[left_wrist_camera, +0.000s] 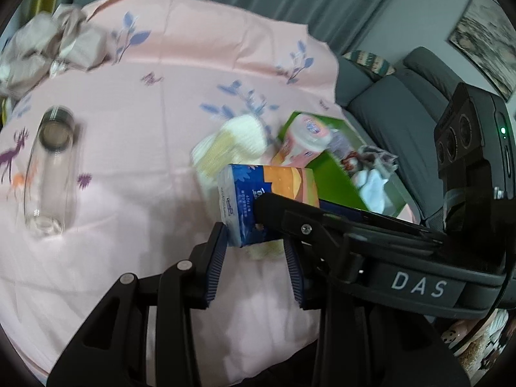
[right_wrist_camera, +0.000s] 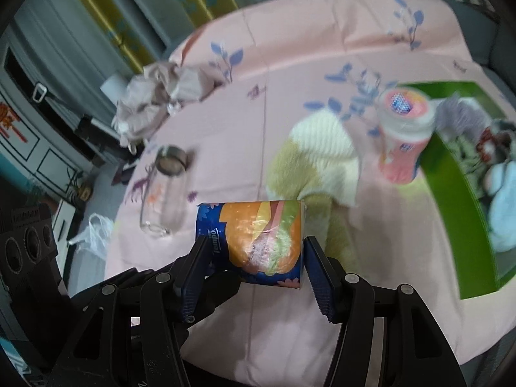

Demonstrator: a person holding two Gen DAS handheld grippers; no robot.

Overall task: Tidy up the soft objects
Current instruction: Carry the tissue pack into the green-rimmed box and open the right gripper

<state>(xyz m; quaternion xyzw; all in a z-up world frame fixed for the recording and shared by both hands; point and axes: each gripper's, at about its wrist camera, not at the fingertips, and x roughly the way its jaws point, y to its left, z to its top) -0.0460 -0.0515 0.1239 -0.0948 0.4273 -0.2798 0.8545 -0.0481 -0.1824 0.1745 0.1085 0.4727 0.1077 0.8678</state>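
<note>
Item: tissue pack [right_wrist_camera: 254, 242], soft, lifted clear of the pink bedspread [left_wrist_camera: 145, 96], near its front edge. Right gripper [right_wrist_camera: 251, 264] pinches its sides; left gripper [left_wrist_camera: 254, 258] clamps one end. Risk: unequal pulls could tear or drop it short of the green box [right_wrist_camera: 451, 200].

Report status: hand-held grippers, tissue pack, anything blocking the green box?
Both hand-held grippers, left and right, clamped on tissue pack. Pack lifted off the cloth. Pink bottle and folded towel sit before green box.

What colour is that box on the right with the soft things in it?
Bright green. The box shows best in the right wrist view.
</note>
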